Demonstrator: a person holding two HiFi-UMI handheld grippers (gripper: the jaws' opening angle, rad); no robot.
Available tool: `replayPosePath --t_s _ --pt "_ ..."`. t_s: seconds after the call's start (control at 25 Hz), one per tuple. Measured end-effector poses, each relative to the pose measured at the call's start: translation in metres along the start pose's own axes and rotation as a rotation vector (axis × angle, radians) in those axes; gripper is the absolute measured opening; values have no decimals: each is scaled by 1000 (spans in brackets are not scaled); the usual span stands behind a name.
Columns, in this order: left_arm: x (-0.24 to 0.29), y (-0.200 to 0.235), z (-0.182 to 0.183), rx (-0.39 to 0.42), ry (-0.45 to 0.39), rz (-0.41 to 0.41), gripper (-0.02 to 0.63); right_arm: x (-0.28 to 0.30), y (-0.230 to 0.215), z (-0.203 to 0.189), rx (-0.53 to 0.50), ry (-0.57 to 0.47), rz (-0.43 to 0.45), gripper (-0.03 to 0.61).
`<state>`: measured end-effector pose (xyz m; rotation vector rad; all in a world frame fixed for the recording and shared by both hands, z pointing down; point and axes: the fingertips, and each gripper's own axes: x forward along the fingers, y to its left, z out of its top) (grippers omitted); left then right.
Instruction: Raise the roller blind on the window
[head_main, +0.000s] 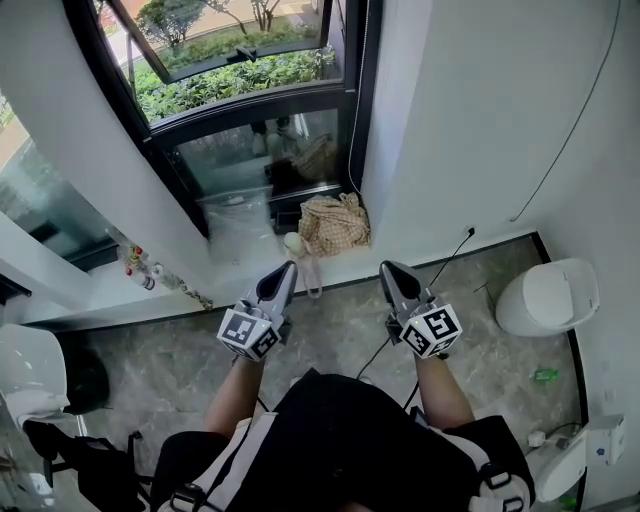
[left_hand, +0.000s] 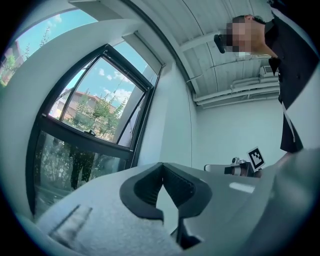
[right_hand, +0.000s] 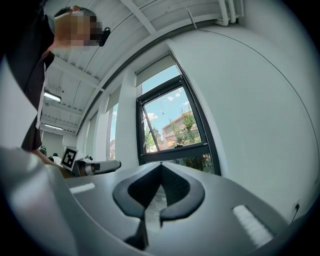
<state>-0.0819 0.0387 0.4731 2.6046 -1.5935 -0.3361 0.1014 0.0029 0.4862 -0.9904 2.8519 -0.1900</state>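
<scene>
So the roller blind (right_hand: 156, 69) sits rolled up at the very top of the window (right_hand: 172, 125), with the glass pretty much all uncovered, which is what the task wants. Finished job or just how it hangs, no idea. The thin line down the window's right edge might be the pull cord (head_main: 356, 90), hard to tell. Left gripper (head_main: 288, 268) and right gripper (head_main: 386, 268) hover side by side short of the window, pointing roughly level at it, jaws closed on nothing.

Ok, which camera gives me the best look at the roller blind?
Right gripper view: the roller blind sits near-frontal atop the window. Left gripper view shows it obliquely; head view shows only the window's lower panes.
</scene>
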Motion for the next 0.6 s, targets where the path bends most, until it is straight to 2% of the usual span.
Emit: replayPosePath --t_s 0.6 --pt "-16 21 4 -64 -28 27 1 28 21 -1 -10 9 43 -2"
